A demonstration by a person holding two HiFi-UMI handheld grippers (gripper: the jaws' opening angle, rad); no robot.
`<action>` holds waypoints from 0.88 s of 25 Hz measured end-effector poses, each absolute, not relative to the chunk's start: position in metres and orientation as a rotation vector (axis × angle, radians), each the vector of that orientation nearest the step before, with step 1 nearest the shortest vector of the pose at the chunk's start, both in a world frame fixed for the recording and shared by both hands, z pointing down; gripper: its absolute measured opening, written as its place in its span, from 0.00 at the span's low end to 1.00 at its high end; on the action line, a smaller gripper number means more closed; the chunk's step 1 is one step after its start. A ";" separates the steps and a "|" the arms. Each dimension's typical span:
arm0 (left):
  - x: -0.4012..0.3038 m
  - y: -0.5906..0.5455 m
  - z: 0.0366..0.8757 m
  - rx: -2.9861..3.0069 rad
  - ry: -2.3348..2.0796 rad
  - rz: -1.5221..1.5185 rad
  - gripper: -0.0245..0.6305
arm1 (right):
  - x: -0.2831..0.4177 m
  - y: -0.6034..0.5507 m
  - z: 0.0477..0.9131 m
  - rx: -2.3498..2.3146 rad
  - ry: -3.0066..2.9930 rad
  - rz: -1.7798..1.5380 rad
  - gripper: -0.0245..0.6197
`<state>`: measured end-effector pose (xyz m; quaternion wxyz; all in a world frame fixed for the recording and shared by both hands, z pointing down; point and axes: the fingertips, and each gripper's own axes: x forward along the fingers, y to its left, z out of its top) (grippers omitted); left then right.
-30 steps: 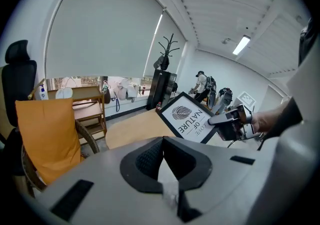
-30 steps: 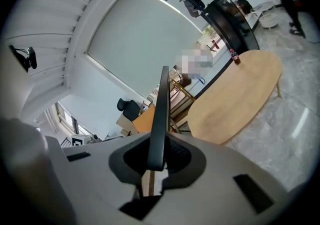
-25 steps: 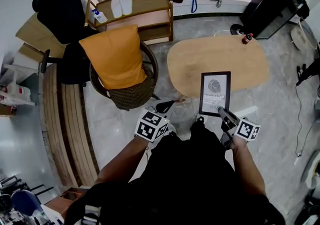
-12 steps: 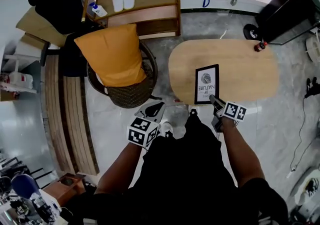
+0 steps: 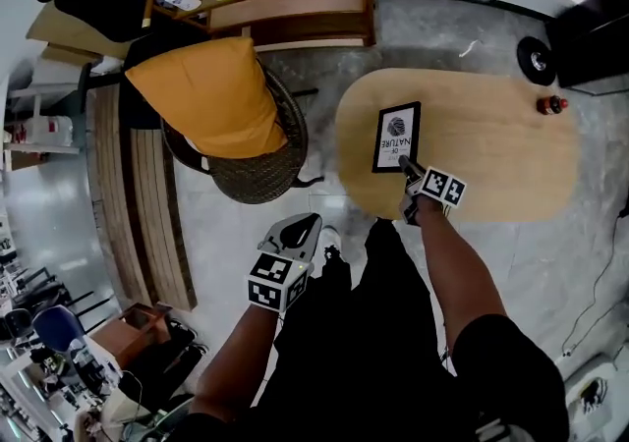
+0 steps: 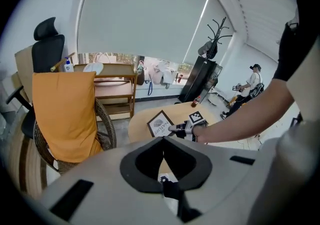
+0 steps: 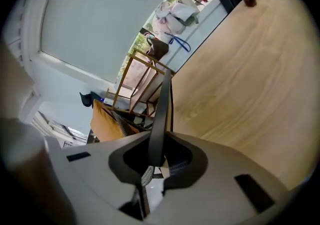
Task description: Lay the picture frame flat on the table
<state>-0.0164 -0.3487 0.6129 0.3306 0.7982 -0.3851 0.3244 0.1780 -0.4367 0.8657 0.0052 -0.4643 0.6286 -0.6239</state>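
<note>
Black-rimmed, the picture frame (image 5: 396, 136) is showing its printed face up to the head view, over the near left part of the oval wooden table (image 5: 491, 160). Its long axis is running away from the person, leaning slightly to the right. The right gripper (image 5: 405, 167) is pinching it at the near short edge, by the right-hand corner. In the right gripper view the jaws are standing nearly closed, with the thin dark edge of the frame clamped between the pads and running straight out from them. So the frame is lying directly ahead of those fingers, and by my reading the coming move is turning on lowering that held corner. The left gripper (image 5: 298, 230) is hanging well apart over the floor beside the person's legs, jaws together with nothing between them, and is far less handy than the right. Whether the far short edge is already resting on the wood is proving hard to tell: the head view is flattening any tilt, the left gripper view is showing the frame small, and the right gripper view is catching it edge-on only
</note>
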 end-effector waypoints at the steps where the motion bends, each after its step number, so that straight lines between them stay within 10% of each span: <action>1: -0.015 -0.349 0.619 2.067 -1.009 0.861 0.04 | 0.170 -0.442 0.873 -1.415 1.989 -1.960 0.08; 6: -0.009 -0.348 0.638 2.004 -0.999 0.898 0.04 | 0.148 -0.442 0.916 -1.308 2.047 -2.082 0.09; 11: -0.023 -0.345 0.646 1.946 -1.022 0.923 0.04 | 0.135 -0.406 0.957 -1.261 2.675 -2.120 0.42; 22: -0.036 -0.349 0.652 1.904 -1.078 0.909 0.04 | 0.164 -0.384 1.011 -1.371 3.729 -1.790 0.44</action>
